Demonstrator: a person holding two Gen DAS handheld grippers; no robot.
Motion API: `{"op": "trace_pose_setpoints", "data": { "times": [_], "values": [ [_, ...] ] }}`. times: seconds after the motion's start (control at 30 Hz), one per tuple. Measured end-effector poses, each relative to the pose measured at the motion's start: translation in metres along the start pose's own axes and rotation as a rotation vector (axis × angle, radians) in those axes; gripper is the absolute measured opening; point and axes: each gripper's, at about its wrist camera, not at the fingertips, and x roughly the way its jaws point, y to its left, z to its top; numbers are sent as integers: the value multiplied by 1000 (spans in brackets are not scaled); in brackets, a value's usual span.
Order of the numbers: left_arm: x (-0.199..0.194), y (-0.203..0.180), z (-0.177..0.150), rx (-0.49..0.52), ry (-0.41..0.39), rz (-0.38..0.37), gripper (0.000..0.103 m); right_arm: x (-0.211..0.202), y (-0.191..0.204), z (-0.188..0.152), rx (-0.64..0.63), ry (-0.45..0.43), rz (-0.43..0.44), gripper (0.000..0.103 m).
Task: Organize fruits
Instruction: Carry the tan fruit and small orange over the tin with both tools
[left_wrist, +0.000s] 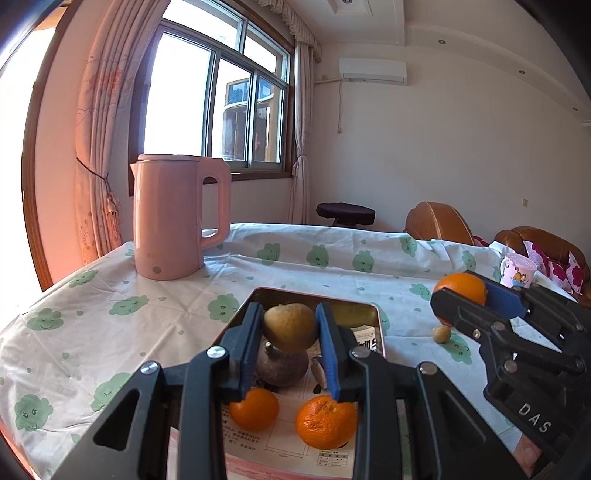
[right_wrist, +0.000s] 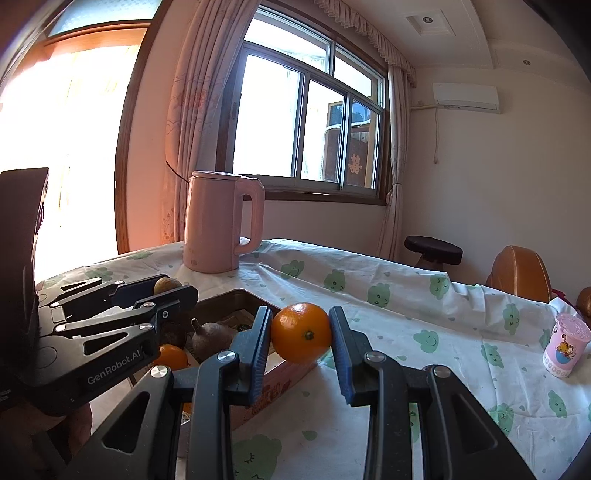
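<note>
Fruit sits in both tools at once. The left hand-held gripper (left_wrist: 290, 326) is clamped on a dull yellow-brown fruit (left_wrist: 290, 326), holding it above the open box (left_wrist: 380, 332); its skin is matte and slightly lumpy. The right hand-held gripper (right_wrist: 300, 332) pinches a smooth, glossy orange (right_wrist: 301, 332) between its blue pads, just over the box's right edge, stem dimple facing the camera.

Only the left wrist view looks down into the box. There a dark purplish-brown fruit (left_wrist: 282, 365) lies directly under the held one, with a small orange (left_wrist: 254, 409) nearer the camera to its left and a second, rough-skinned orange (left_wrist: 326, 421) to its right, both resting on printed paper lining the bottom. The same view shows a small tan fruit (left_wrist: 441, 334) on the worktop (left_wrist: 147, 314) just right of the box, beneath the right gripper.

The right wrist view instead shows the box's outer side wall, pink with printed lettering, and the left gripper from the side, its yellow fruit barely peeking out between the fingers. It also sees the dark fruit's pointed stem and one orange in the box.

Behind the box stands a pink kettle (left_wrist: 177, 218); well to the right of the box is a pink cartoon cup (left_wrist: 518, 271), on a cloth with green cloud prints.
</note>
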Motion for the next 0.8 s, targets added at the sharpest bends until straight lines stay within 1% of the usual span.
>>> {"op": "trace_pose_setpoints", "data": {
  "times": [0.33,0.57,0.8],
  "values": [
    [2,20,-3,-23,24,29,31,18,29,-2,-42,32,44,34],
    [6,32,-5,-34,58,53,31,25,38,-1,-51,45,59,34],
    [7,41,-7,-42,76,58,31,33,47,2,-61,57,74,34]
  ]
}}
